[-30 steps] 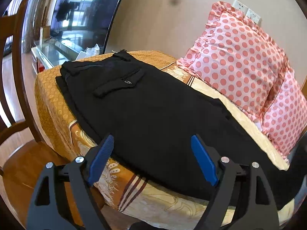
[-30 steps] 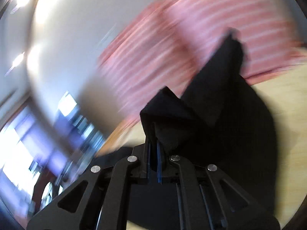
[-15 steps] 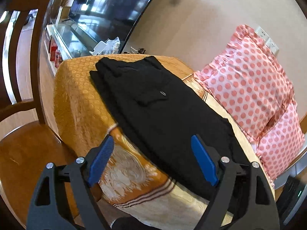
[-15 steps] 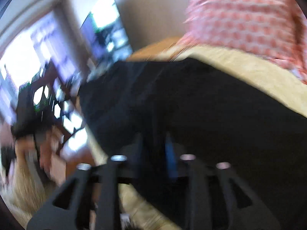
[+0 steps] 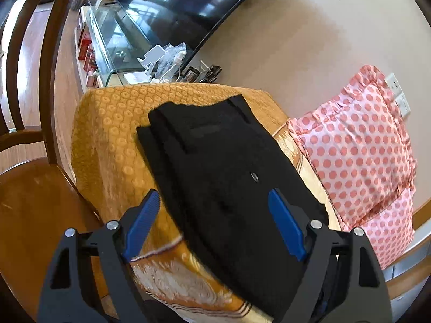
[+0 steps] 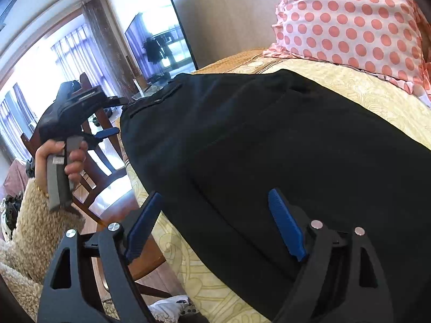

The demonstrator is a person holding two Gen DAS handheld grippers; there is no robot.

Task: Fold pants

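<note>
The black pants (image 5: 223,177) are seen in the left wrist view laid flat on the gold-patterned bed cover (image 5: 113,123), waistband end toward the television (image 5: 188,5) and a pink dotted pillow (image 5: 361,145) just beside them, while the left gripper (image 5: 215,226) is held above them with its blue fingers spread wide and nothing between them. In the right wrist view the pants (image 6: 269,145) are spread over the cover (image 6: 371,97) below the pillow (image 6: 347,18), the right gripper (image 6: 215,226) is likewise held apart and empty over the cloth, and the left gripper (image 6: 107,132) is seen gripped in a hand (image 6: 67,158) beside the pants' edge.

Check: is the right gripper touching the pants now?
Cannot tell. In the right wrist view, the right gripper is open over the pants, but no gap or contact shows plainly.
</note>
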